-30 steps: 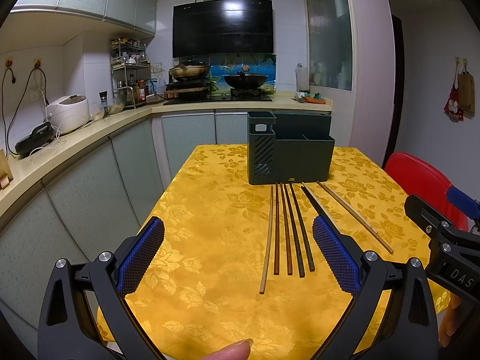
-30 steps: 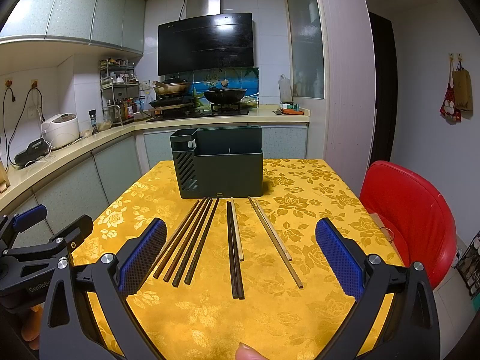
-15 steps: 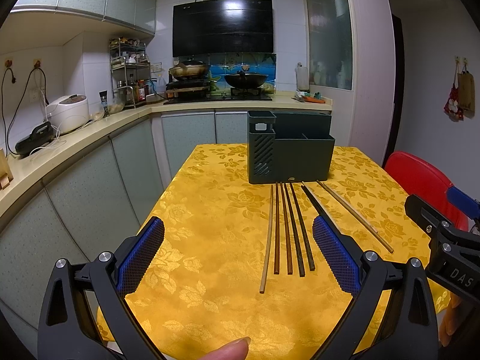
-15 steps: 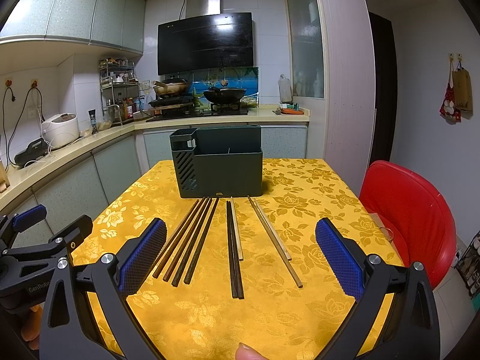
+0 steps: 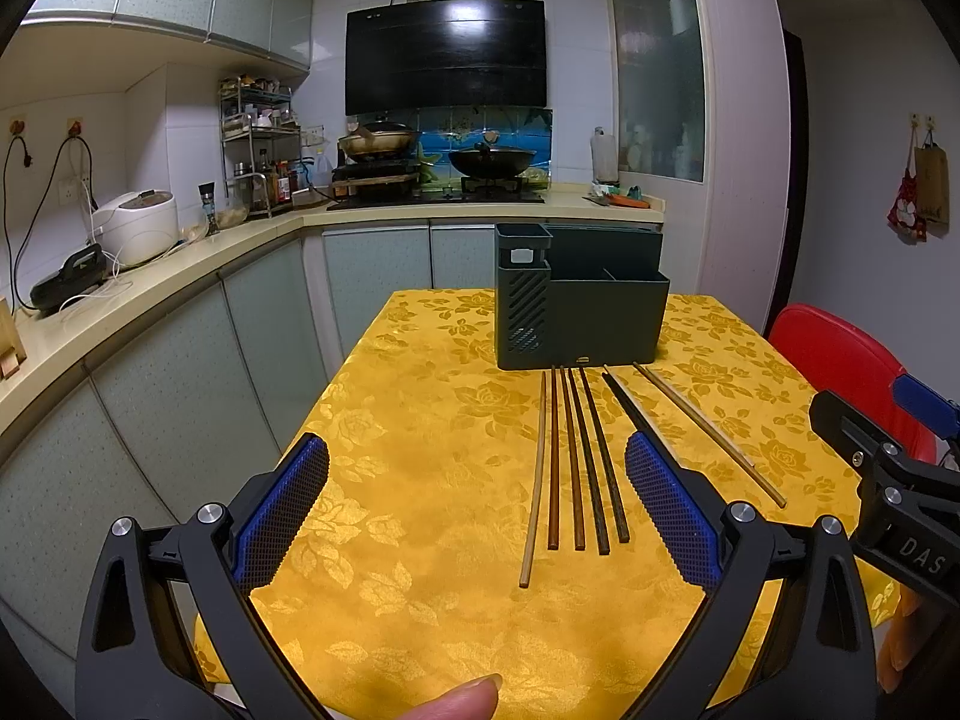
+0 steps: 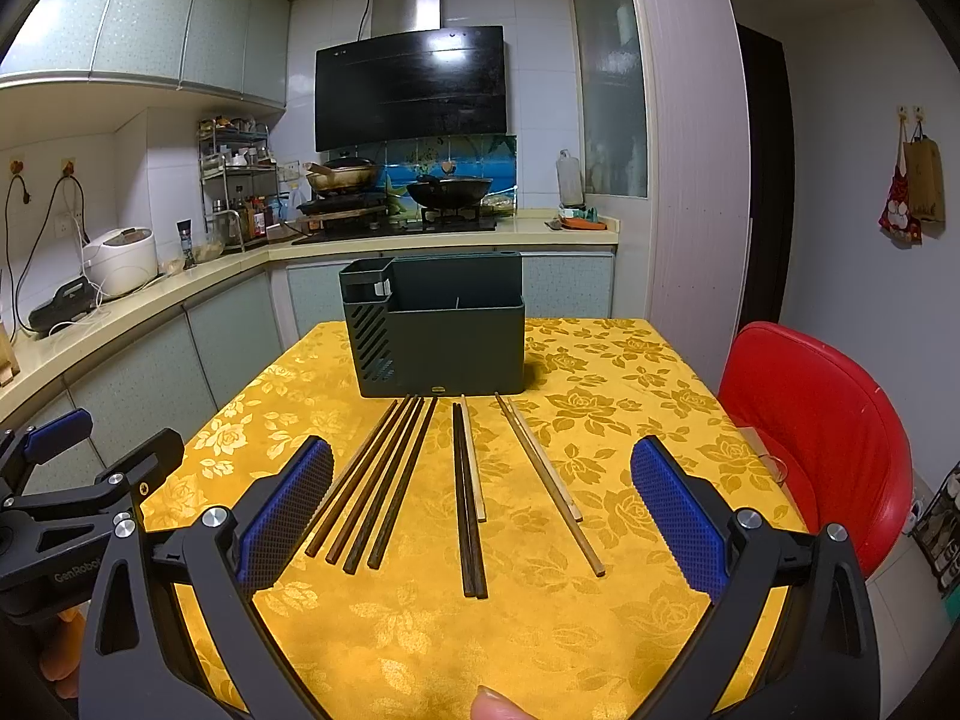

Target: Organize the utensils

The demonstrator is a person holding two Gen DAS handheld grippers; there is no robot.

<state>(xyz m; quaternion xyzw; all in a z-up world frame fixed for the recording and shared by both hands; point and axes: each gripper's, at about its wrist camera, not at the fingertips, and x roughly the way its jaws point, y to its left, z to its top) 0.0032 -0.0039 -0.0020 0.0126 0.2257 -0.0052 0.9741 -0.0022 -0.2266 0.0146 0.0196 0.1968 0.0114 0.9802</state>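
Note:
Several chopsticks (image 5: 576,462) (image 6: 396,468) lie side by side on the yellow floral tablecloth (image 5: 420,480), pointing toward a dark green utensil holder (image 5: 579,300) (image 6: 441,330) at the far end of the table. Some are dark, others pale wood (image 6: 549,480). My left gripper (image 5: 477,510) is open above the cloth, to the left of the chopstick row, with nothing between its blue pads (image 5: 282,516). The right gripper (image 6: 480,516) hovers open over the near ends of the chopsticks, holding nothing. Each gripper shows at the edge of the other view.
A red chair (image 6: 816,438) stands at the table's right side. Kitchen counter (image 5: 150,288) with a rice cooker (image 5: 135,234) runs along the left; a stove with pans (image 6: 396,192) is behind. A fingertip (image 5: 456,699) shows at the bottom edge.

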